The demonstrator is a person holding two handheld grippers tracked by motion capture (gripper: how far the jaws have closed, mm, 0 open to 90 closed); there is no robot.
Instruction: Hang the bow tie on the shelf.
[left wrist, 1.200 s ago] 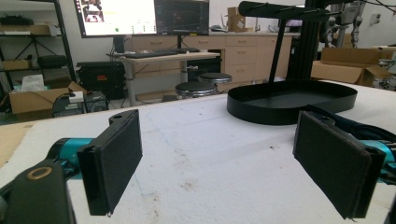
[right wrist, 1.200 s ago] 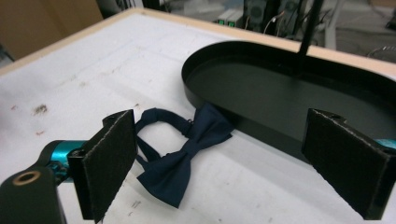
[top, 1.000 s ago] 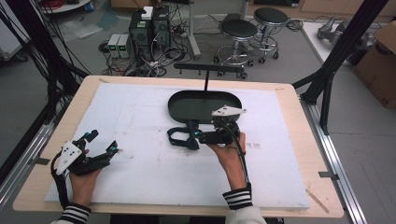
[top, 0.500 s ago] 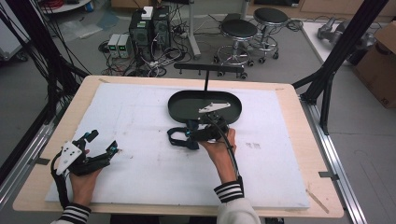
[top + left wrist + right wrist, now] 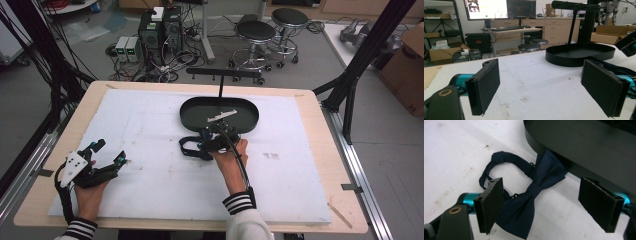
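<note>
A dark navy bow tie (image 5: 534, 190) with a looped neck strap lies on the white mat, its upper wing touching the rim of the black oval tray (image 5: 599, 152). My right gripper (image 5: 546, 205) hovers just above it, open, with the knot between the two pads. From above, the bow tie (image 5: 192, 146) sits in front of the tray (image 5: 195, 117), and the right gripper (image 5: 216, 141) is tilted down over it. My left gripper (image 5: 107, 157) rests open near the mat's left front, holding nothing. In the left gripper view its pads (image 5: 484, 87) stand wide apart.
A black T-shaped stand (image 5: 222, 75) rises from the tray's back. The white mat (image 5: 150, 125) covers a wooden table (image 5: 320, 100). Stools, computers and cables stand on the floor beyond. A dark frame post (image 5: 350, 85) stands at the table's right.
My right gripper has moved forward and tipped down over the bow tie, near the tray's front rim. The left gripper has stayed put.
</note>
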